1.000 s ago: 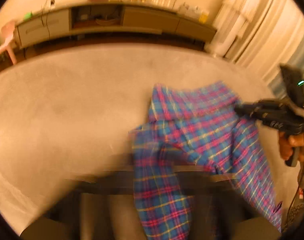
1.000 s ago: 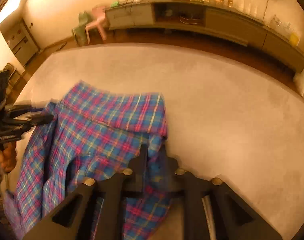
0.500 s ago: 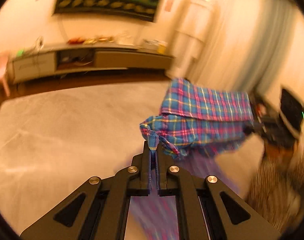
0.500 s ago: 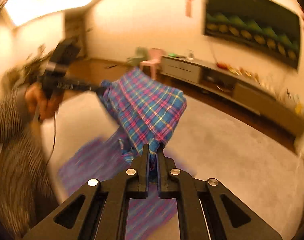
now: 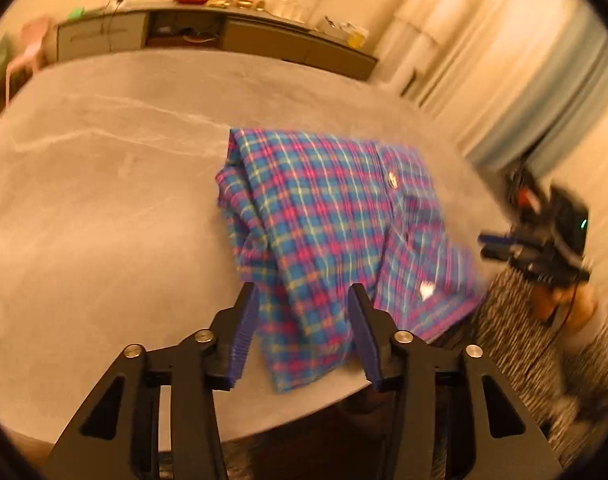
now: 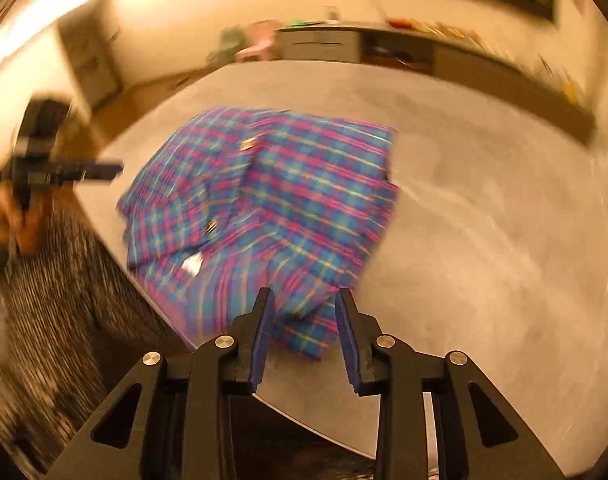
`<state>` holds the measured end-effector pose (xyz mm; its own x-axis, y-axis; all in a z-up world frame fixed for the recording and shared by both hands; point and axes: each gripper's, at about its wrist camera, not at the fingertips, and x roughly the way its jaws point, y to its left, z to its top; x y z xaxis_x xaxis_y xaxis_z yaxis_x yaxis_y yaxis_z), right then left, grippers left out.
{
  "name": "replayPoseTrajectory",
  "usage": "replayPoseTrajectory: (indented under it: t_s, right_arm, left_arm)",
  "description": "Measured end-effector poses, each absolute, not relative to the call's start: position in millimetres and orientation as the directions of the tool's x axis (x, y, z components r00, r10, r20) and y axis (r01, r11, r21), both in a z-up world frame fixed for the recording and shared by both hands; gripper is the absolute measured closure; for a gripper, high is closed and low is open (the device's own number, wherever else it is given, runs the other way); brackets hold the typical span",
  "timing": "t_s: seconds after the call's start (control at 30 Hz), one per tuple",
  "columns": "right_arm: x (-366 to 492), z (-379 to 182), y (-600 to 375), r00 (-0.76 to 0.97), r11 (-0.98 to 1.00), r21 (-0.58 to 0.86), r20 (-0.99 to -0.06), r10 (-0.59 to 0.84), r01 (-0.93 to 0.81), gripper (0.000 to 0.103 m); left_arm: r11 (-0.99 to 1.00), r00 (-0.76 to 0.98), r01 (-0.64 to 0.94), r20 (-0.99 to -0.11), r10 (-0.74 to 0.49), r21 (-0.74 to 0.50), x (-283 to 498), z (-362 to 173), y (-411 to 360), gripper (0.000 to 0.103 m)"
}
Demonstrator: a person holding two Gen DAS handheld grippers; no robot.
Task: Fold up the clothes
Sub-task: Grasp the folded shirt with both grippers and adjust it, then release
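A blue, pink and yellow plaid shirt (image 5: pixel 336 220) lies folded on the grey table (image 5: pixel 103 208) near its front edge; it also shows in the right wrist view (image 6: pixel 271 200). My left gripper (image 5: pixel 301 296) is open, its blue-padded jaws spread on either side of the shirt's near corner, gripping nothing. My right gripper (image 6: pixel 301 300) is open too, just above the shirt's near edge. Each gripper shows blurred in the other's view, the right one at the shirt's right (image 5: pixel 500 244), the left one at its left (image 6: pixel 99 170).
A long low cabinet (image 5: pixel 207 36) with small items on top runs along the far wall. A pink chair (image 5: pixel 27 52) stands at the far left. Curtains (image 5: pixel 544 80) hang at the right. The person's striped clothing (image 6: pixel 63 300) is by the table's front edge.
Both grippers held the shirt up in the air shut on its corners; now the shirt lies on the table and both grippers have opened and let go.
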<state>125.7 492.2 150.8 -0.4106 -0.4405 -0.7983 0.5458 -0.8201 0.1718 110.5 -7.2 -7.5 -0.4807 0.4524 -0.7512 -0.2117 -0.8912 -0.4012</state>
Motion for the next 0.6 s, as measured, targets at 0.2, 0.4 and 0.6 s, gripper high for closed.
replayPoseTrajectory:
  t_s: [0.2,0.4,0.6]
  right_arm:
    - [51,147,496,-0.365,-0.828,0.366,-0.767,-0.527,0.425,0.052]
    - [-13,133,462,-0.317,-0.839,0.338,-0.813,-0.488,0.425,0.071]
    - [-35,140,462,-0.348,-0.814,0.348,-0.773,-0.53,0.466,0.099]
  left_arm:
    - [-0.909,-0.445,-0.13,-0.796,0.41,-0.396,52,-34,10,0.046]
    - [-0.919,-0.456,-0.107,-0.803,0.384,-0.379,8,-48,19,0.045]
    - [-0.863,-0.502,-0.109,-0.722,0.476,-0.493,-11,-44,-2,0.082]
